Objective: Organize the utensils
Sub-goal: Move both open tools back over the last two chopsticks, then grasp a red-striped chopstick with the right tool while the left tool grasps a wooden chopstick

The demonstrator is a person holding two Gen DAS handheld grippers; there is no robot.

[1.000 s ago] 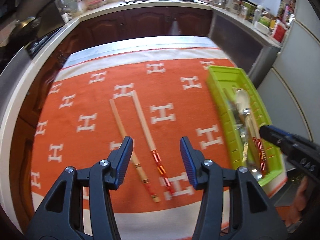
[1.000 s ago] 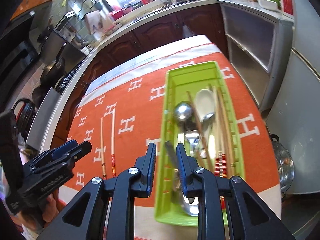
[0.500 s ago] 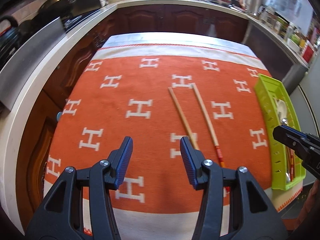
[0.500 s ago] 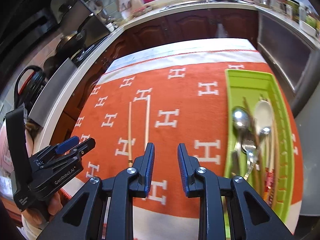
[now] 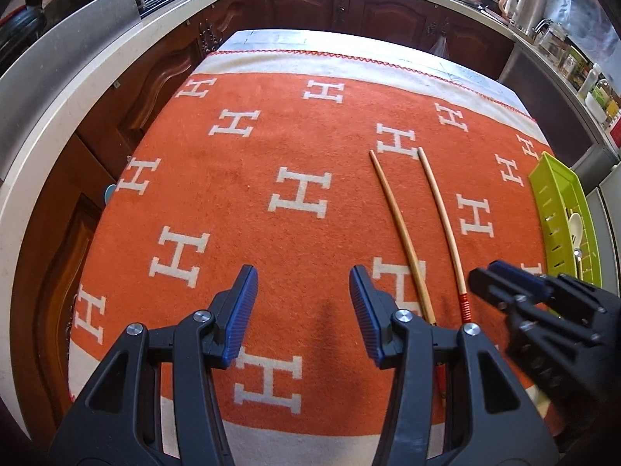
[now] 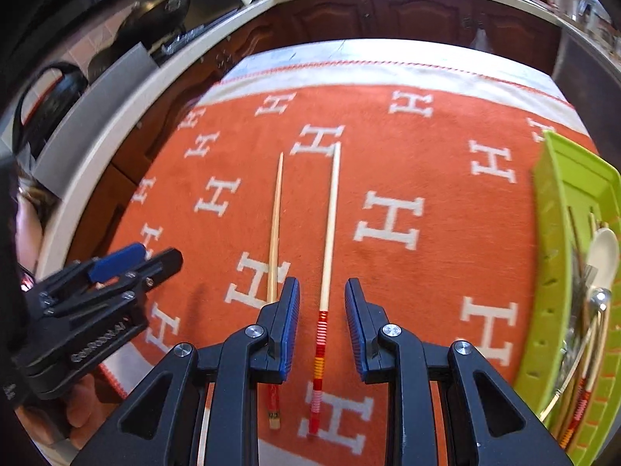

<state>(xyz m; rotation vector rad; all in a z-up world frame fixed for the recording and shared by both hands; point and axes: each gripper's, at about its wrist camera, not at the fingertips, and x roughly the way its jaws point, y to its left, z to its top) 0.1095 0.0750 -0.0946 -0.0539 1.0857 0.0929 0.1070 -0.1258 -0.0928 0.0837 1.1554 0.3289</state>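
You were lining up on the two chopsticks (image 6: pixel 329 233) lying on the orange cloth (image 6: pixel 388 163), well short of the green tray (image 6: pixel 547 272) at its right edge. Your right gripper (image 6: pixel 322 324) straddled one, spread and empty; your left gripper (image 5: pixel 302 310) hung spread. Next: lower, pinch.

An orange cloth (image 5: pixel 240 178) is filling both views, showing rows of white H shapes, a pale cream border and a red zigzag stitch running along its far edge. Two pale tan chopsticks (image 6: pixel 330 229) are lying on it, the right one showing red, orange and pink bands near its thick end, the left one ending in a red patch, while the lime-green tray (image 6: pixel 543 272) at the right is holding a cream spoon (image 6: pixel 603 250) and shiny silver cutlery. Both grippers (image 5: pixel 302 310) (image 6: pixel 322 322) are showing black frames with ribbed blue pads (image 5: pixel 242 312), and dark brown cabinets (image 5: pixel 302 7) are sitting under a pale grey counter behind.
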